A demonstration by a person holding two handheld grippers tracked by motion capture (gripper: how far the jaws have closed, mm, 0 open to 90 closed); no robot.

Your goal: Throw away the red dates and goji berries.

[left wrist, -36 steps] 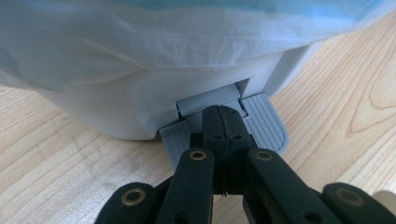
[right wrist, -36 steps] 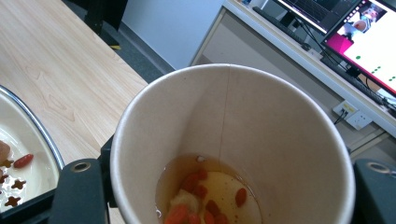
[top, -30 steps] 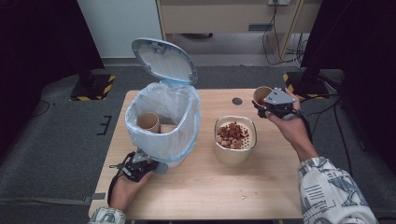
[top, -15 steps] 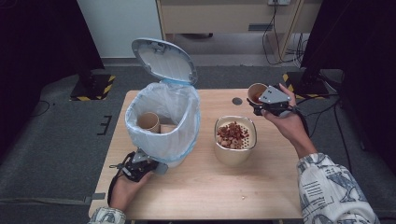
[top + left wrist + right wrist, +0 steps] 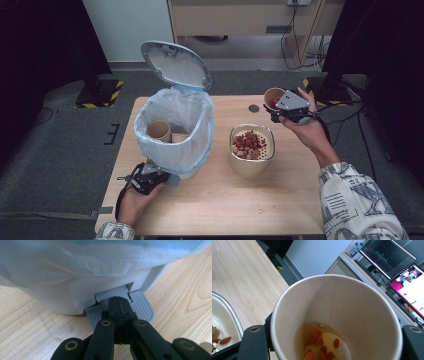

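1. The left gripper (image 5: 119,305), at the table's seven o'clock, is pressing its clenched black jaws, nothing between them, down on the ribbed grey plastic pedal (image 5: 142,305) of the pedal bin (image 5: 175,131).
2. The bin, white and rounded, is standing upright with a crinkled, translucent blue-white liner (image 5: 200,125) draped over its rim; its domed lid (image 5: 175,65) is tilting open toward twelve o'clock, and a brown paper cup (image 5: 159,131) is lying inside.
3. At the wooden table's (image 5: 215,200) centre, a cream, squarish bowl (image 5: 251,150) is holding red and pale food bits.
4. At two o'clock, the right gripper (image 5: 276,106) is grasping a smooth, tapered paper cup (image 5: 352,312) by its sides, clear of the table, its mouth tilting toward the camera on the gripper; red berries (image 5: 319,345) are sitting in yellowish liquid at its bottom.
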